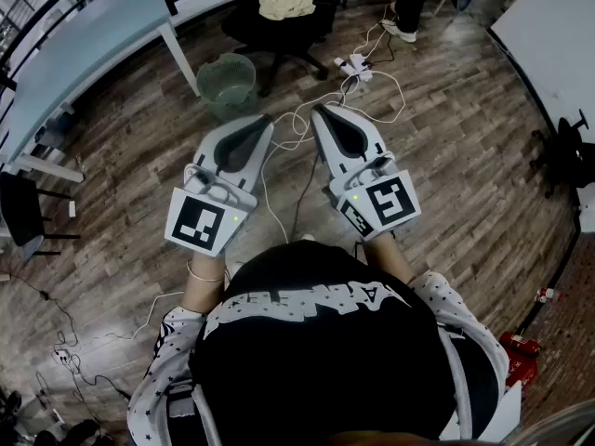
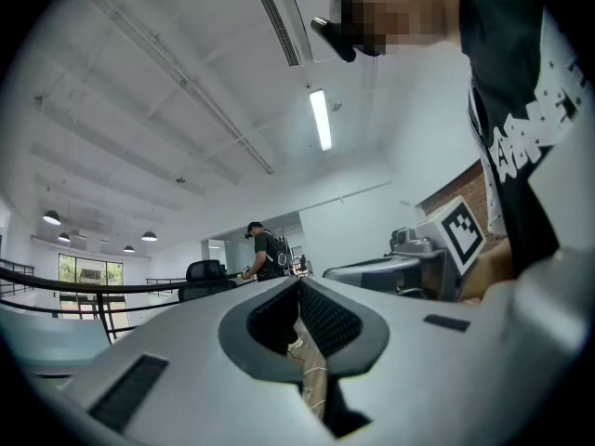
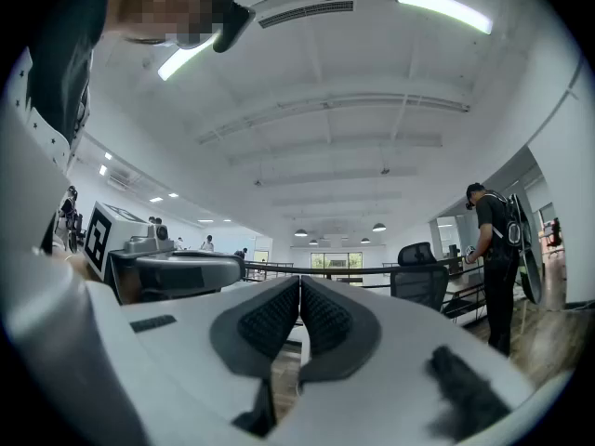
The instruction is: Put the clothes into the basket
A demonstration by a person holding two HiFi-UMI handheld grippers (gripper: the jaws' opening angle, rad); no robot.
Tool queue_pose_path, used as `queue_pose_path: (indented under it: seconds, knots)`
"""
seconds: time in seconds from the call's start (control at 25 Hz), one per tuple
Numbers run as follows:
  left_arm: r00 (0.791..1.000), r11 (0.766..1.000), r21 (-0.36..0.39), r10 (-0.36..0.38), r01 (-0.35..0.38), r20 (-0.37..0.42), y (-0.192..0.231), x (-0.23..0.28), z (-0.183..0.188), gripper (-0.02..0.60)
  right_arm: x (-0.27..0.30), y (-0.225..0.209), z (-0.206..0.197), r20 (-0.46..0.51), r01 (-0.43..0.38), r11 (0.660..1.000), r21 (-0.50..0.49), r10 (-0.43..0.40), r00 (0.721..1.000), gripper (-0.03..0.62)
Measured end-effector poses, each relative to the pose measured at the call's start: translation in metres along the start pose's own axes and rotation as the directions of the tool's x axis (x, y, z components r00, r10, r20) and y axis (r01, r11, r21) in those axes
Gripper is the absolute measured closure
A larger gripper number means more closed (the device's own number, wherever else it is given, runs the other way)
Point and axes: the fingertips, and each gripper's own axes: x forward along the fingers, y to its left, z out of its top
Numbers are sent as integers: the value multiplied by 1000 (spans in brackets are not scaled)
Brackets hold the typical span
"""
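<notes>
A cream-coloured heap of clothes (image 1: 285, 4) lies on a black office chair (image 1: 279, 26) at the top of the head view. A green basket (image 1: 228, 84) stands on the wooden floor in front of it. Both grippers are held level, side by side, short of the basket. My left gripper (image 1: 264, 120) is shut with nothing in it, its jaws pressed together (image 2: 299, 282). My right gripper (image 1: 320, 110) is also shut and empty (image 3: 299, 281). Each gripper view shows the other gripper beside it, but neither the clothes nor the basket.
A light blue table (image 1: 84, 40) runs along the upper left and a white table (image 1: 558, 35) fills the upper right. White cables and a power strip (image 1: 356, 66) lie on the floor ahead of the grippers. Another person (image 3: 493, 249) stands beyond a railing.
</notes>
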Motion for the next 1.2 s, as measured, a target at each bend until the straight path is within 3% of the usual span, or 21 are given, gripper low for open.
queue_pose_path:
  seconds: [0.24, 0.48, 0.68, 0.88, 1.2]
  knots:
    - [1000, 1000, -14, 13, -13, -2, -15, 24, 0, 568, -19, -30, 4, 47, -15, 998, 60, 12, 999, 565]
    - [1000, 1000, 19, -17, 17, 15, -32, 47, 5, 568, -29, -57, 5, 50, -21, 999, 32, 20, 999, 565]
    - [1000, 1000, -18, 3, -3, -2, -31, 54, 0, 568, -29, -65, -1, 51, -32, 999, 34, 30, 998, 563]
    - [1000, 1000, -3, 3, -3, -10, -11, 56, -10, 566, -15, -65, -4, 45, -26, 999, 27, 25, 999, 563]
    - [999, 999, -16, -46, 46, 26, 57, 78, -30, 567, 47, -85, -13, 36, 61, 998, -7, -61, 997, 563]
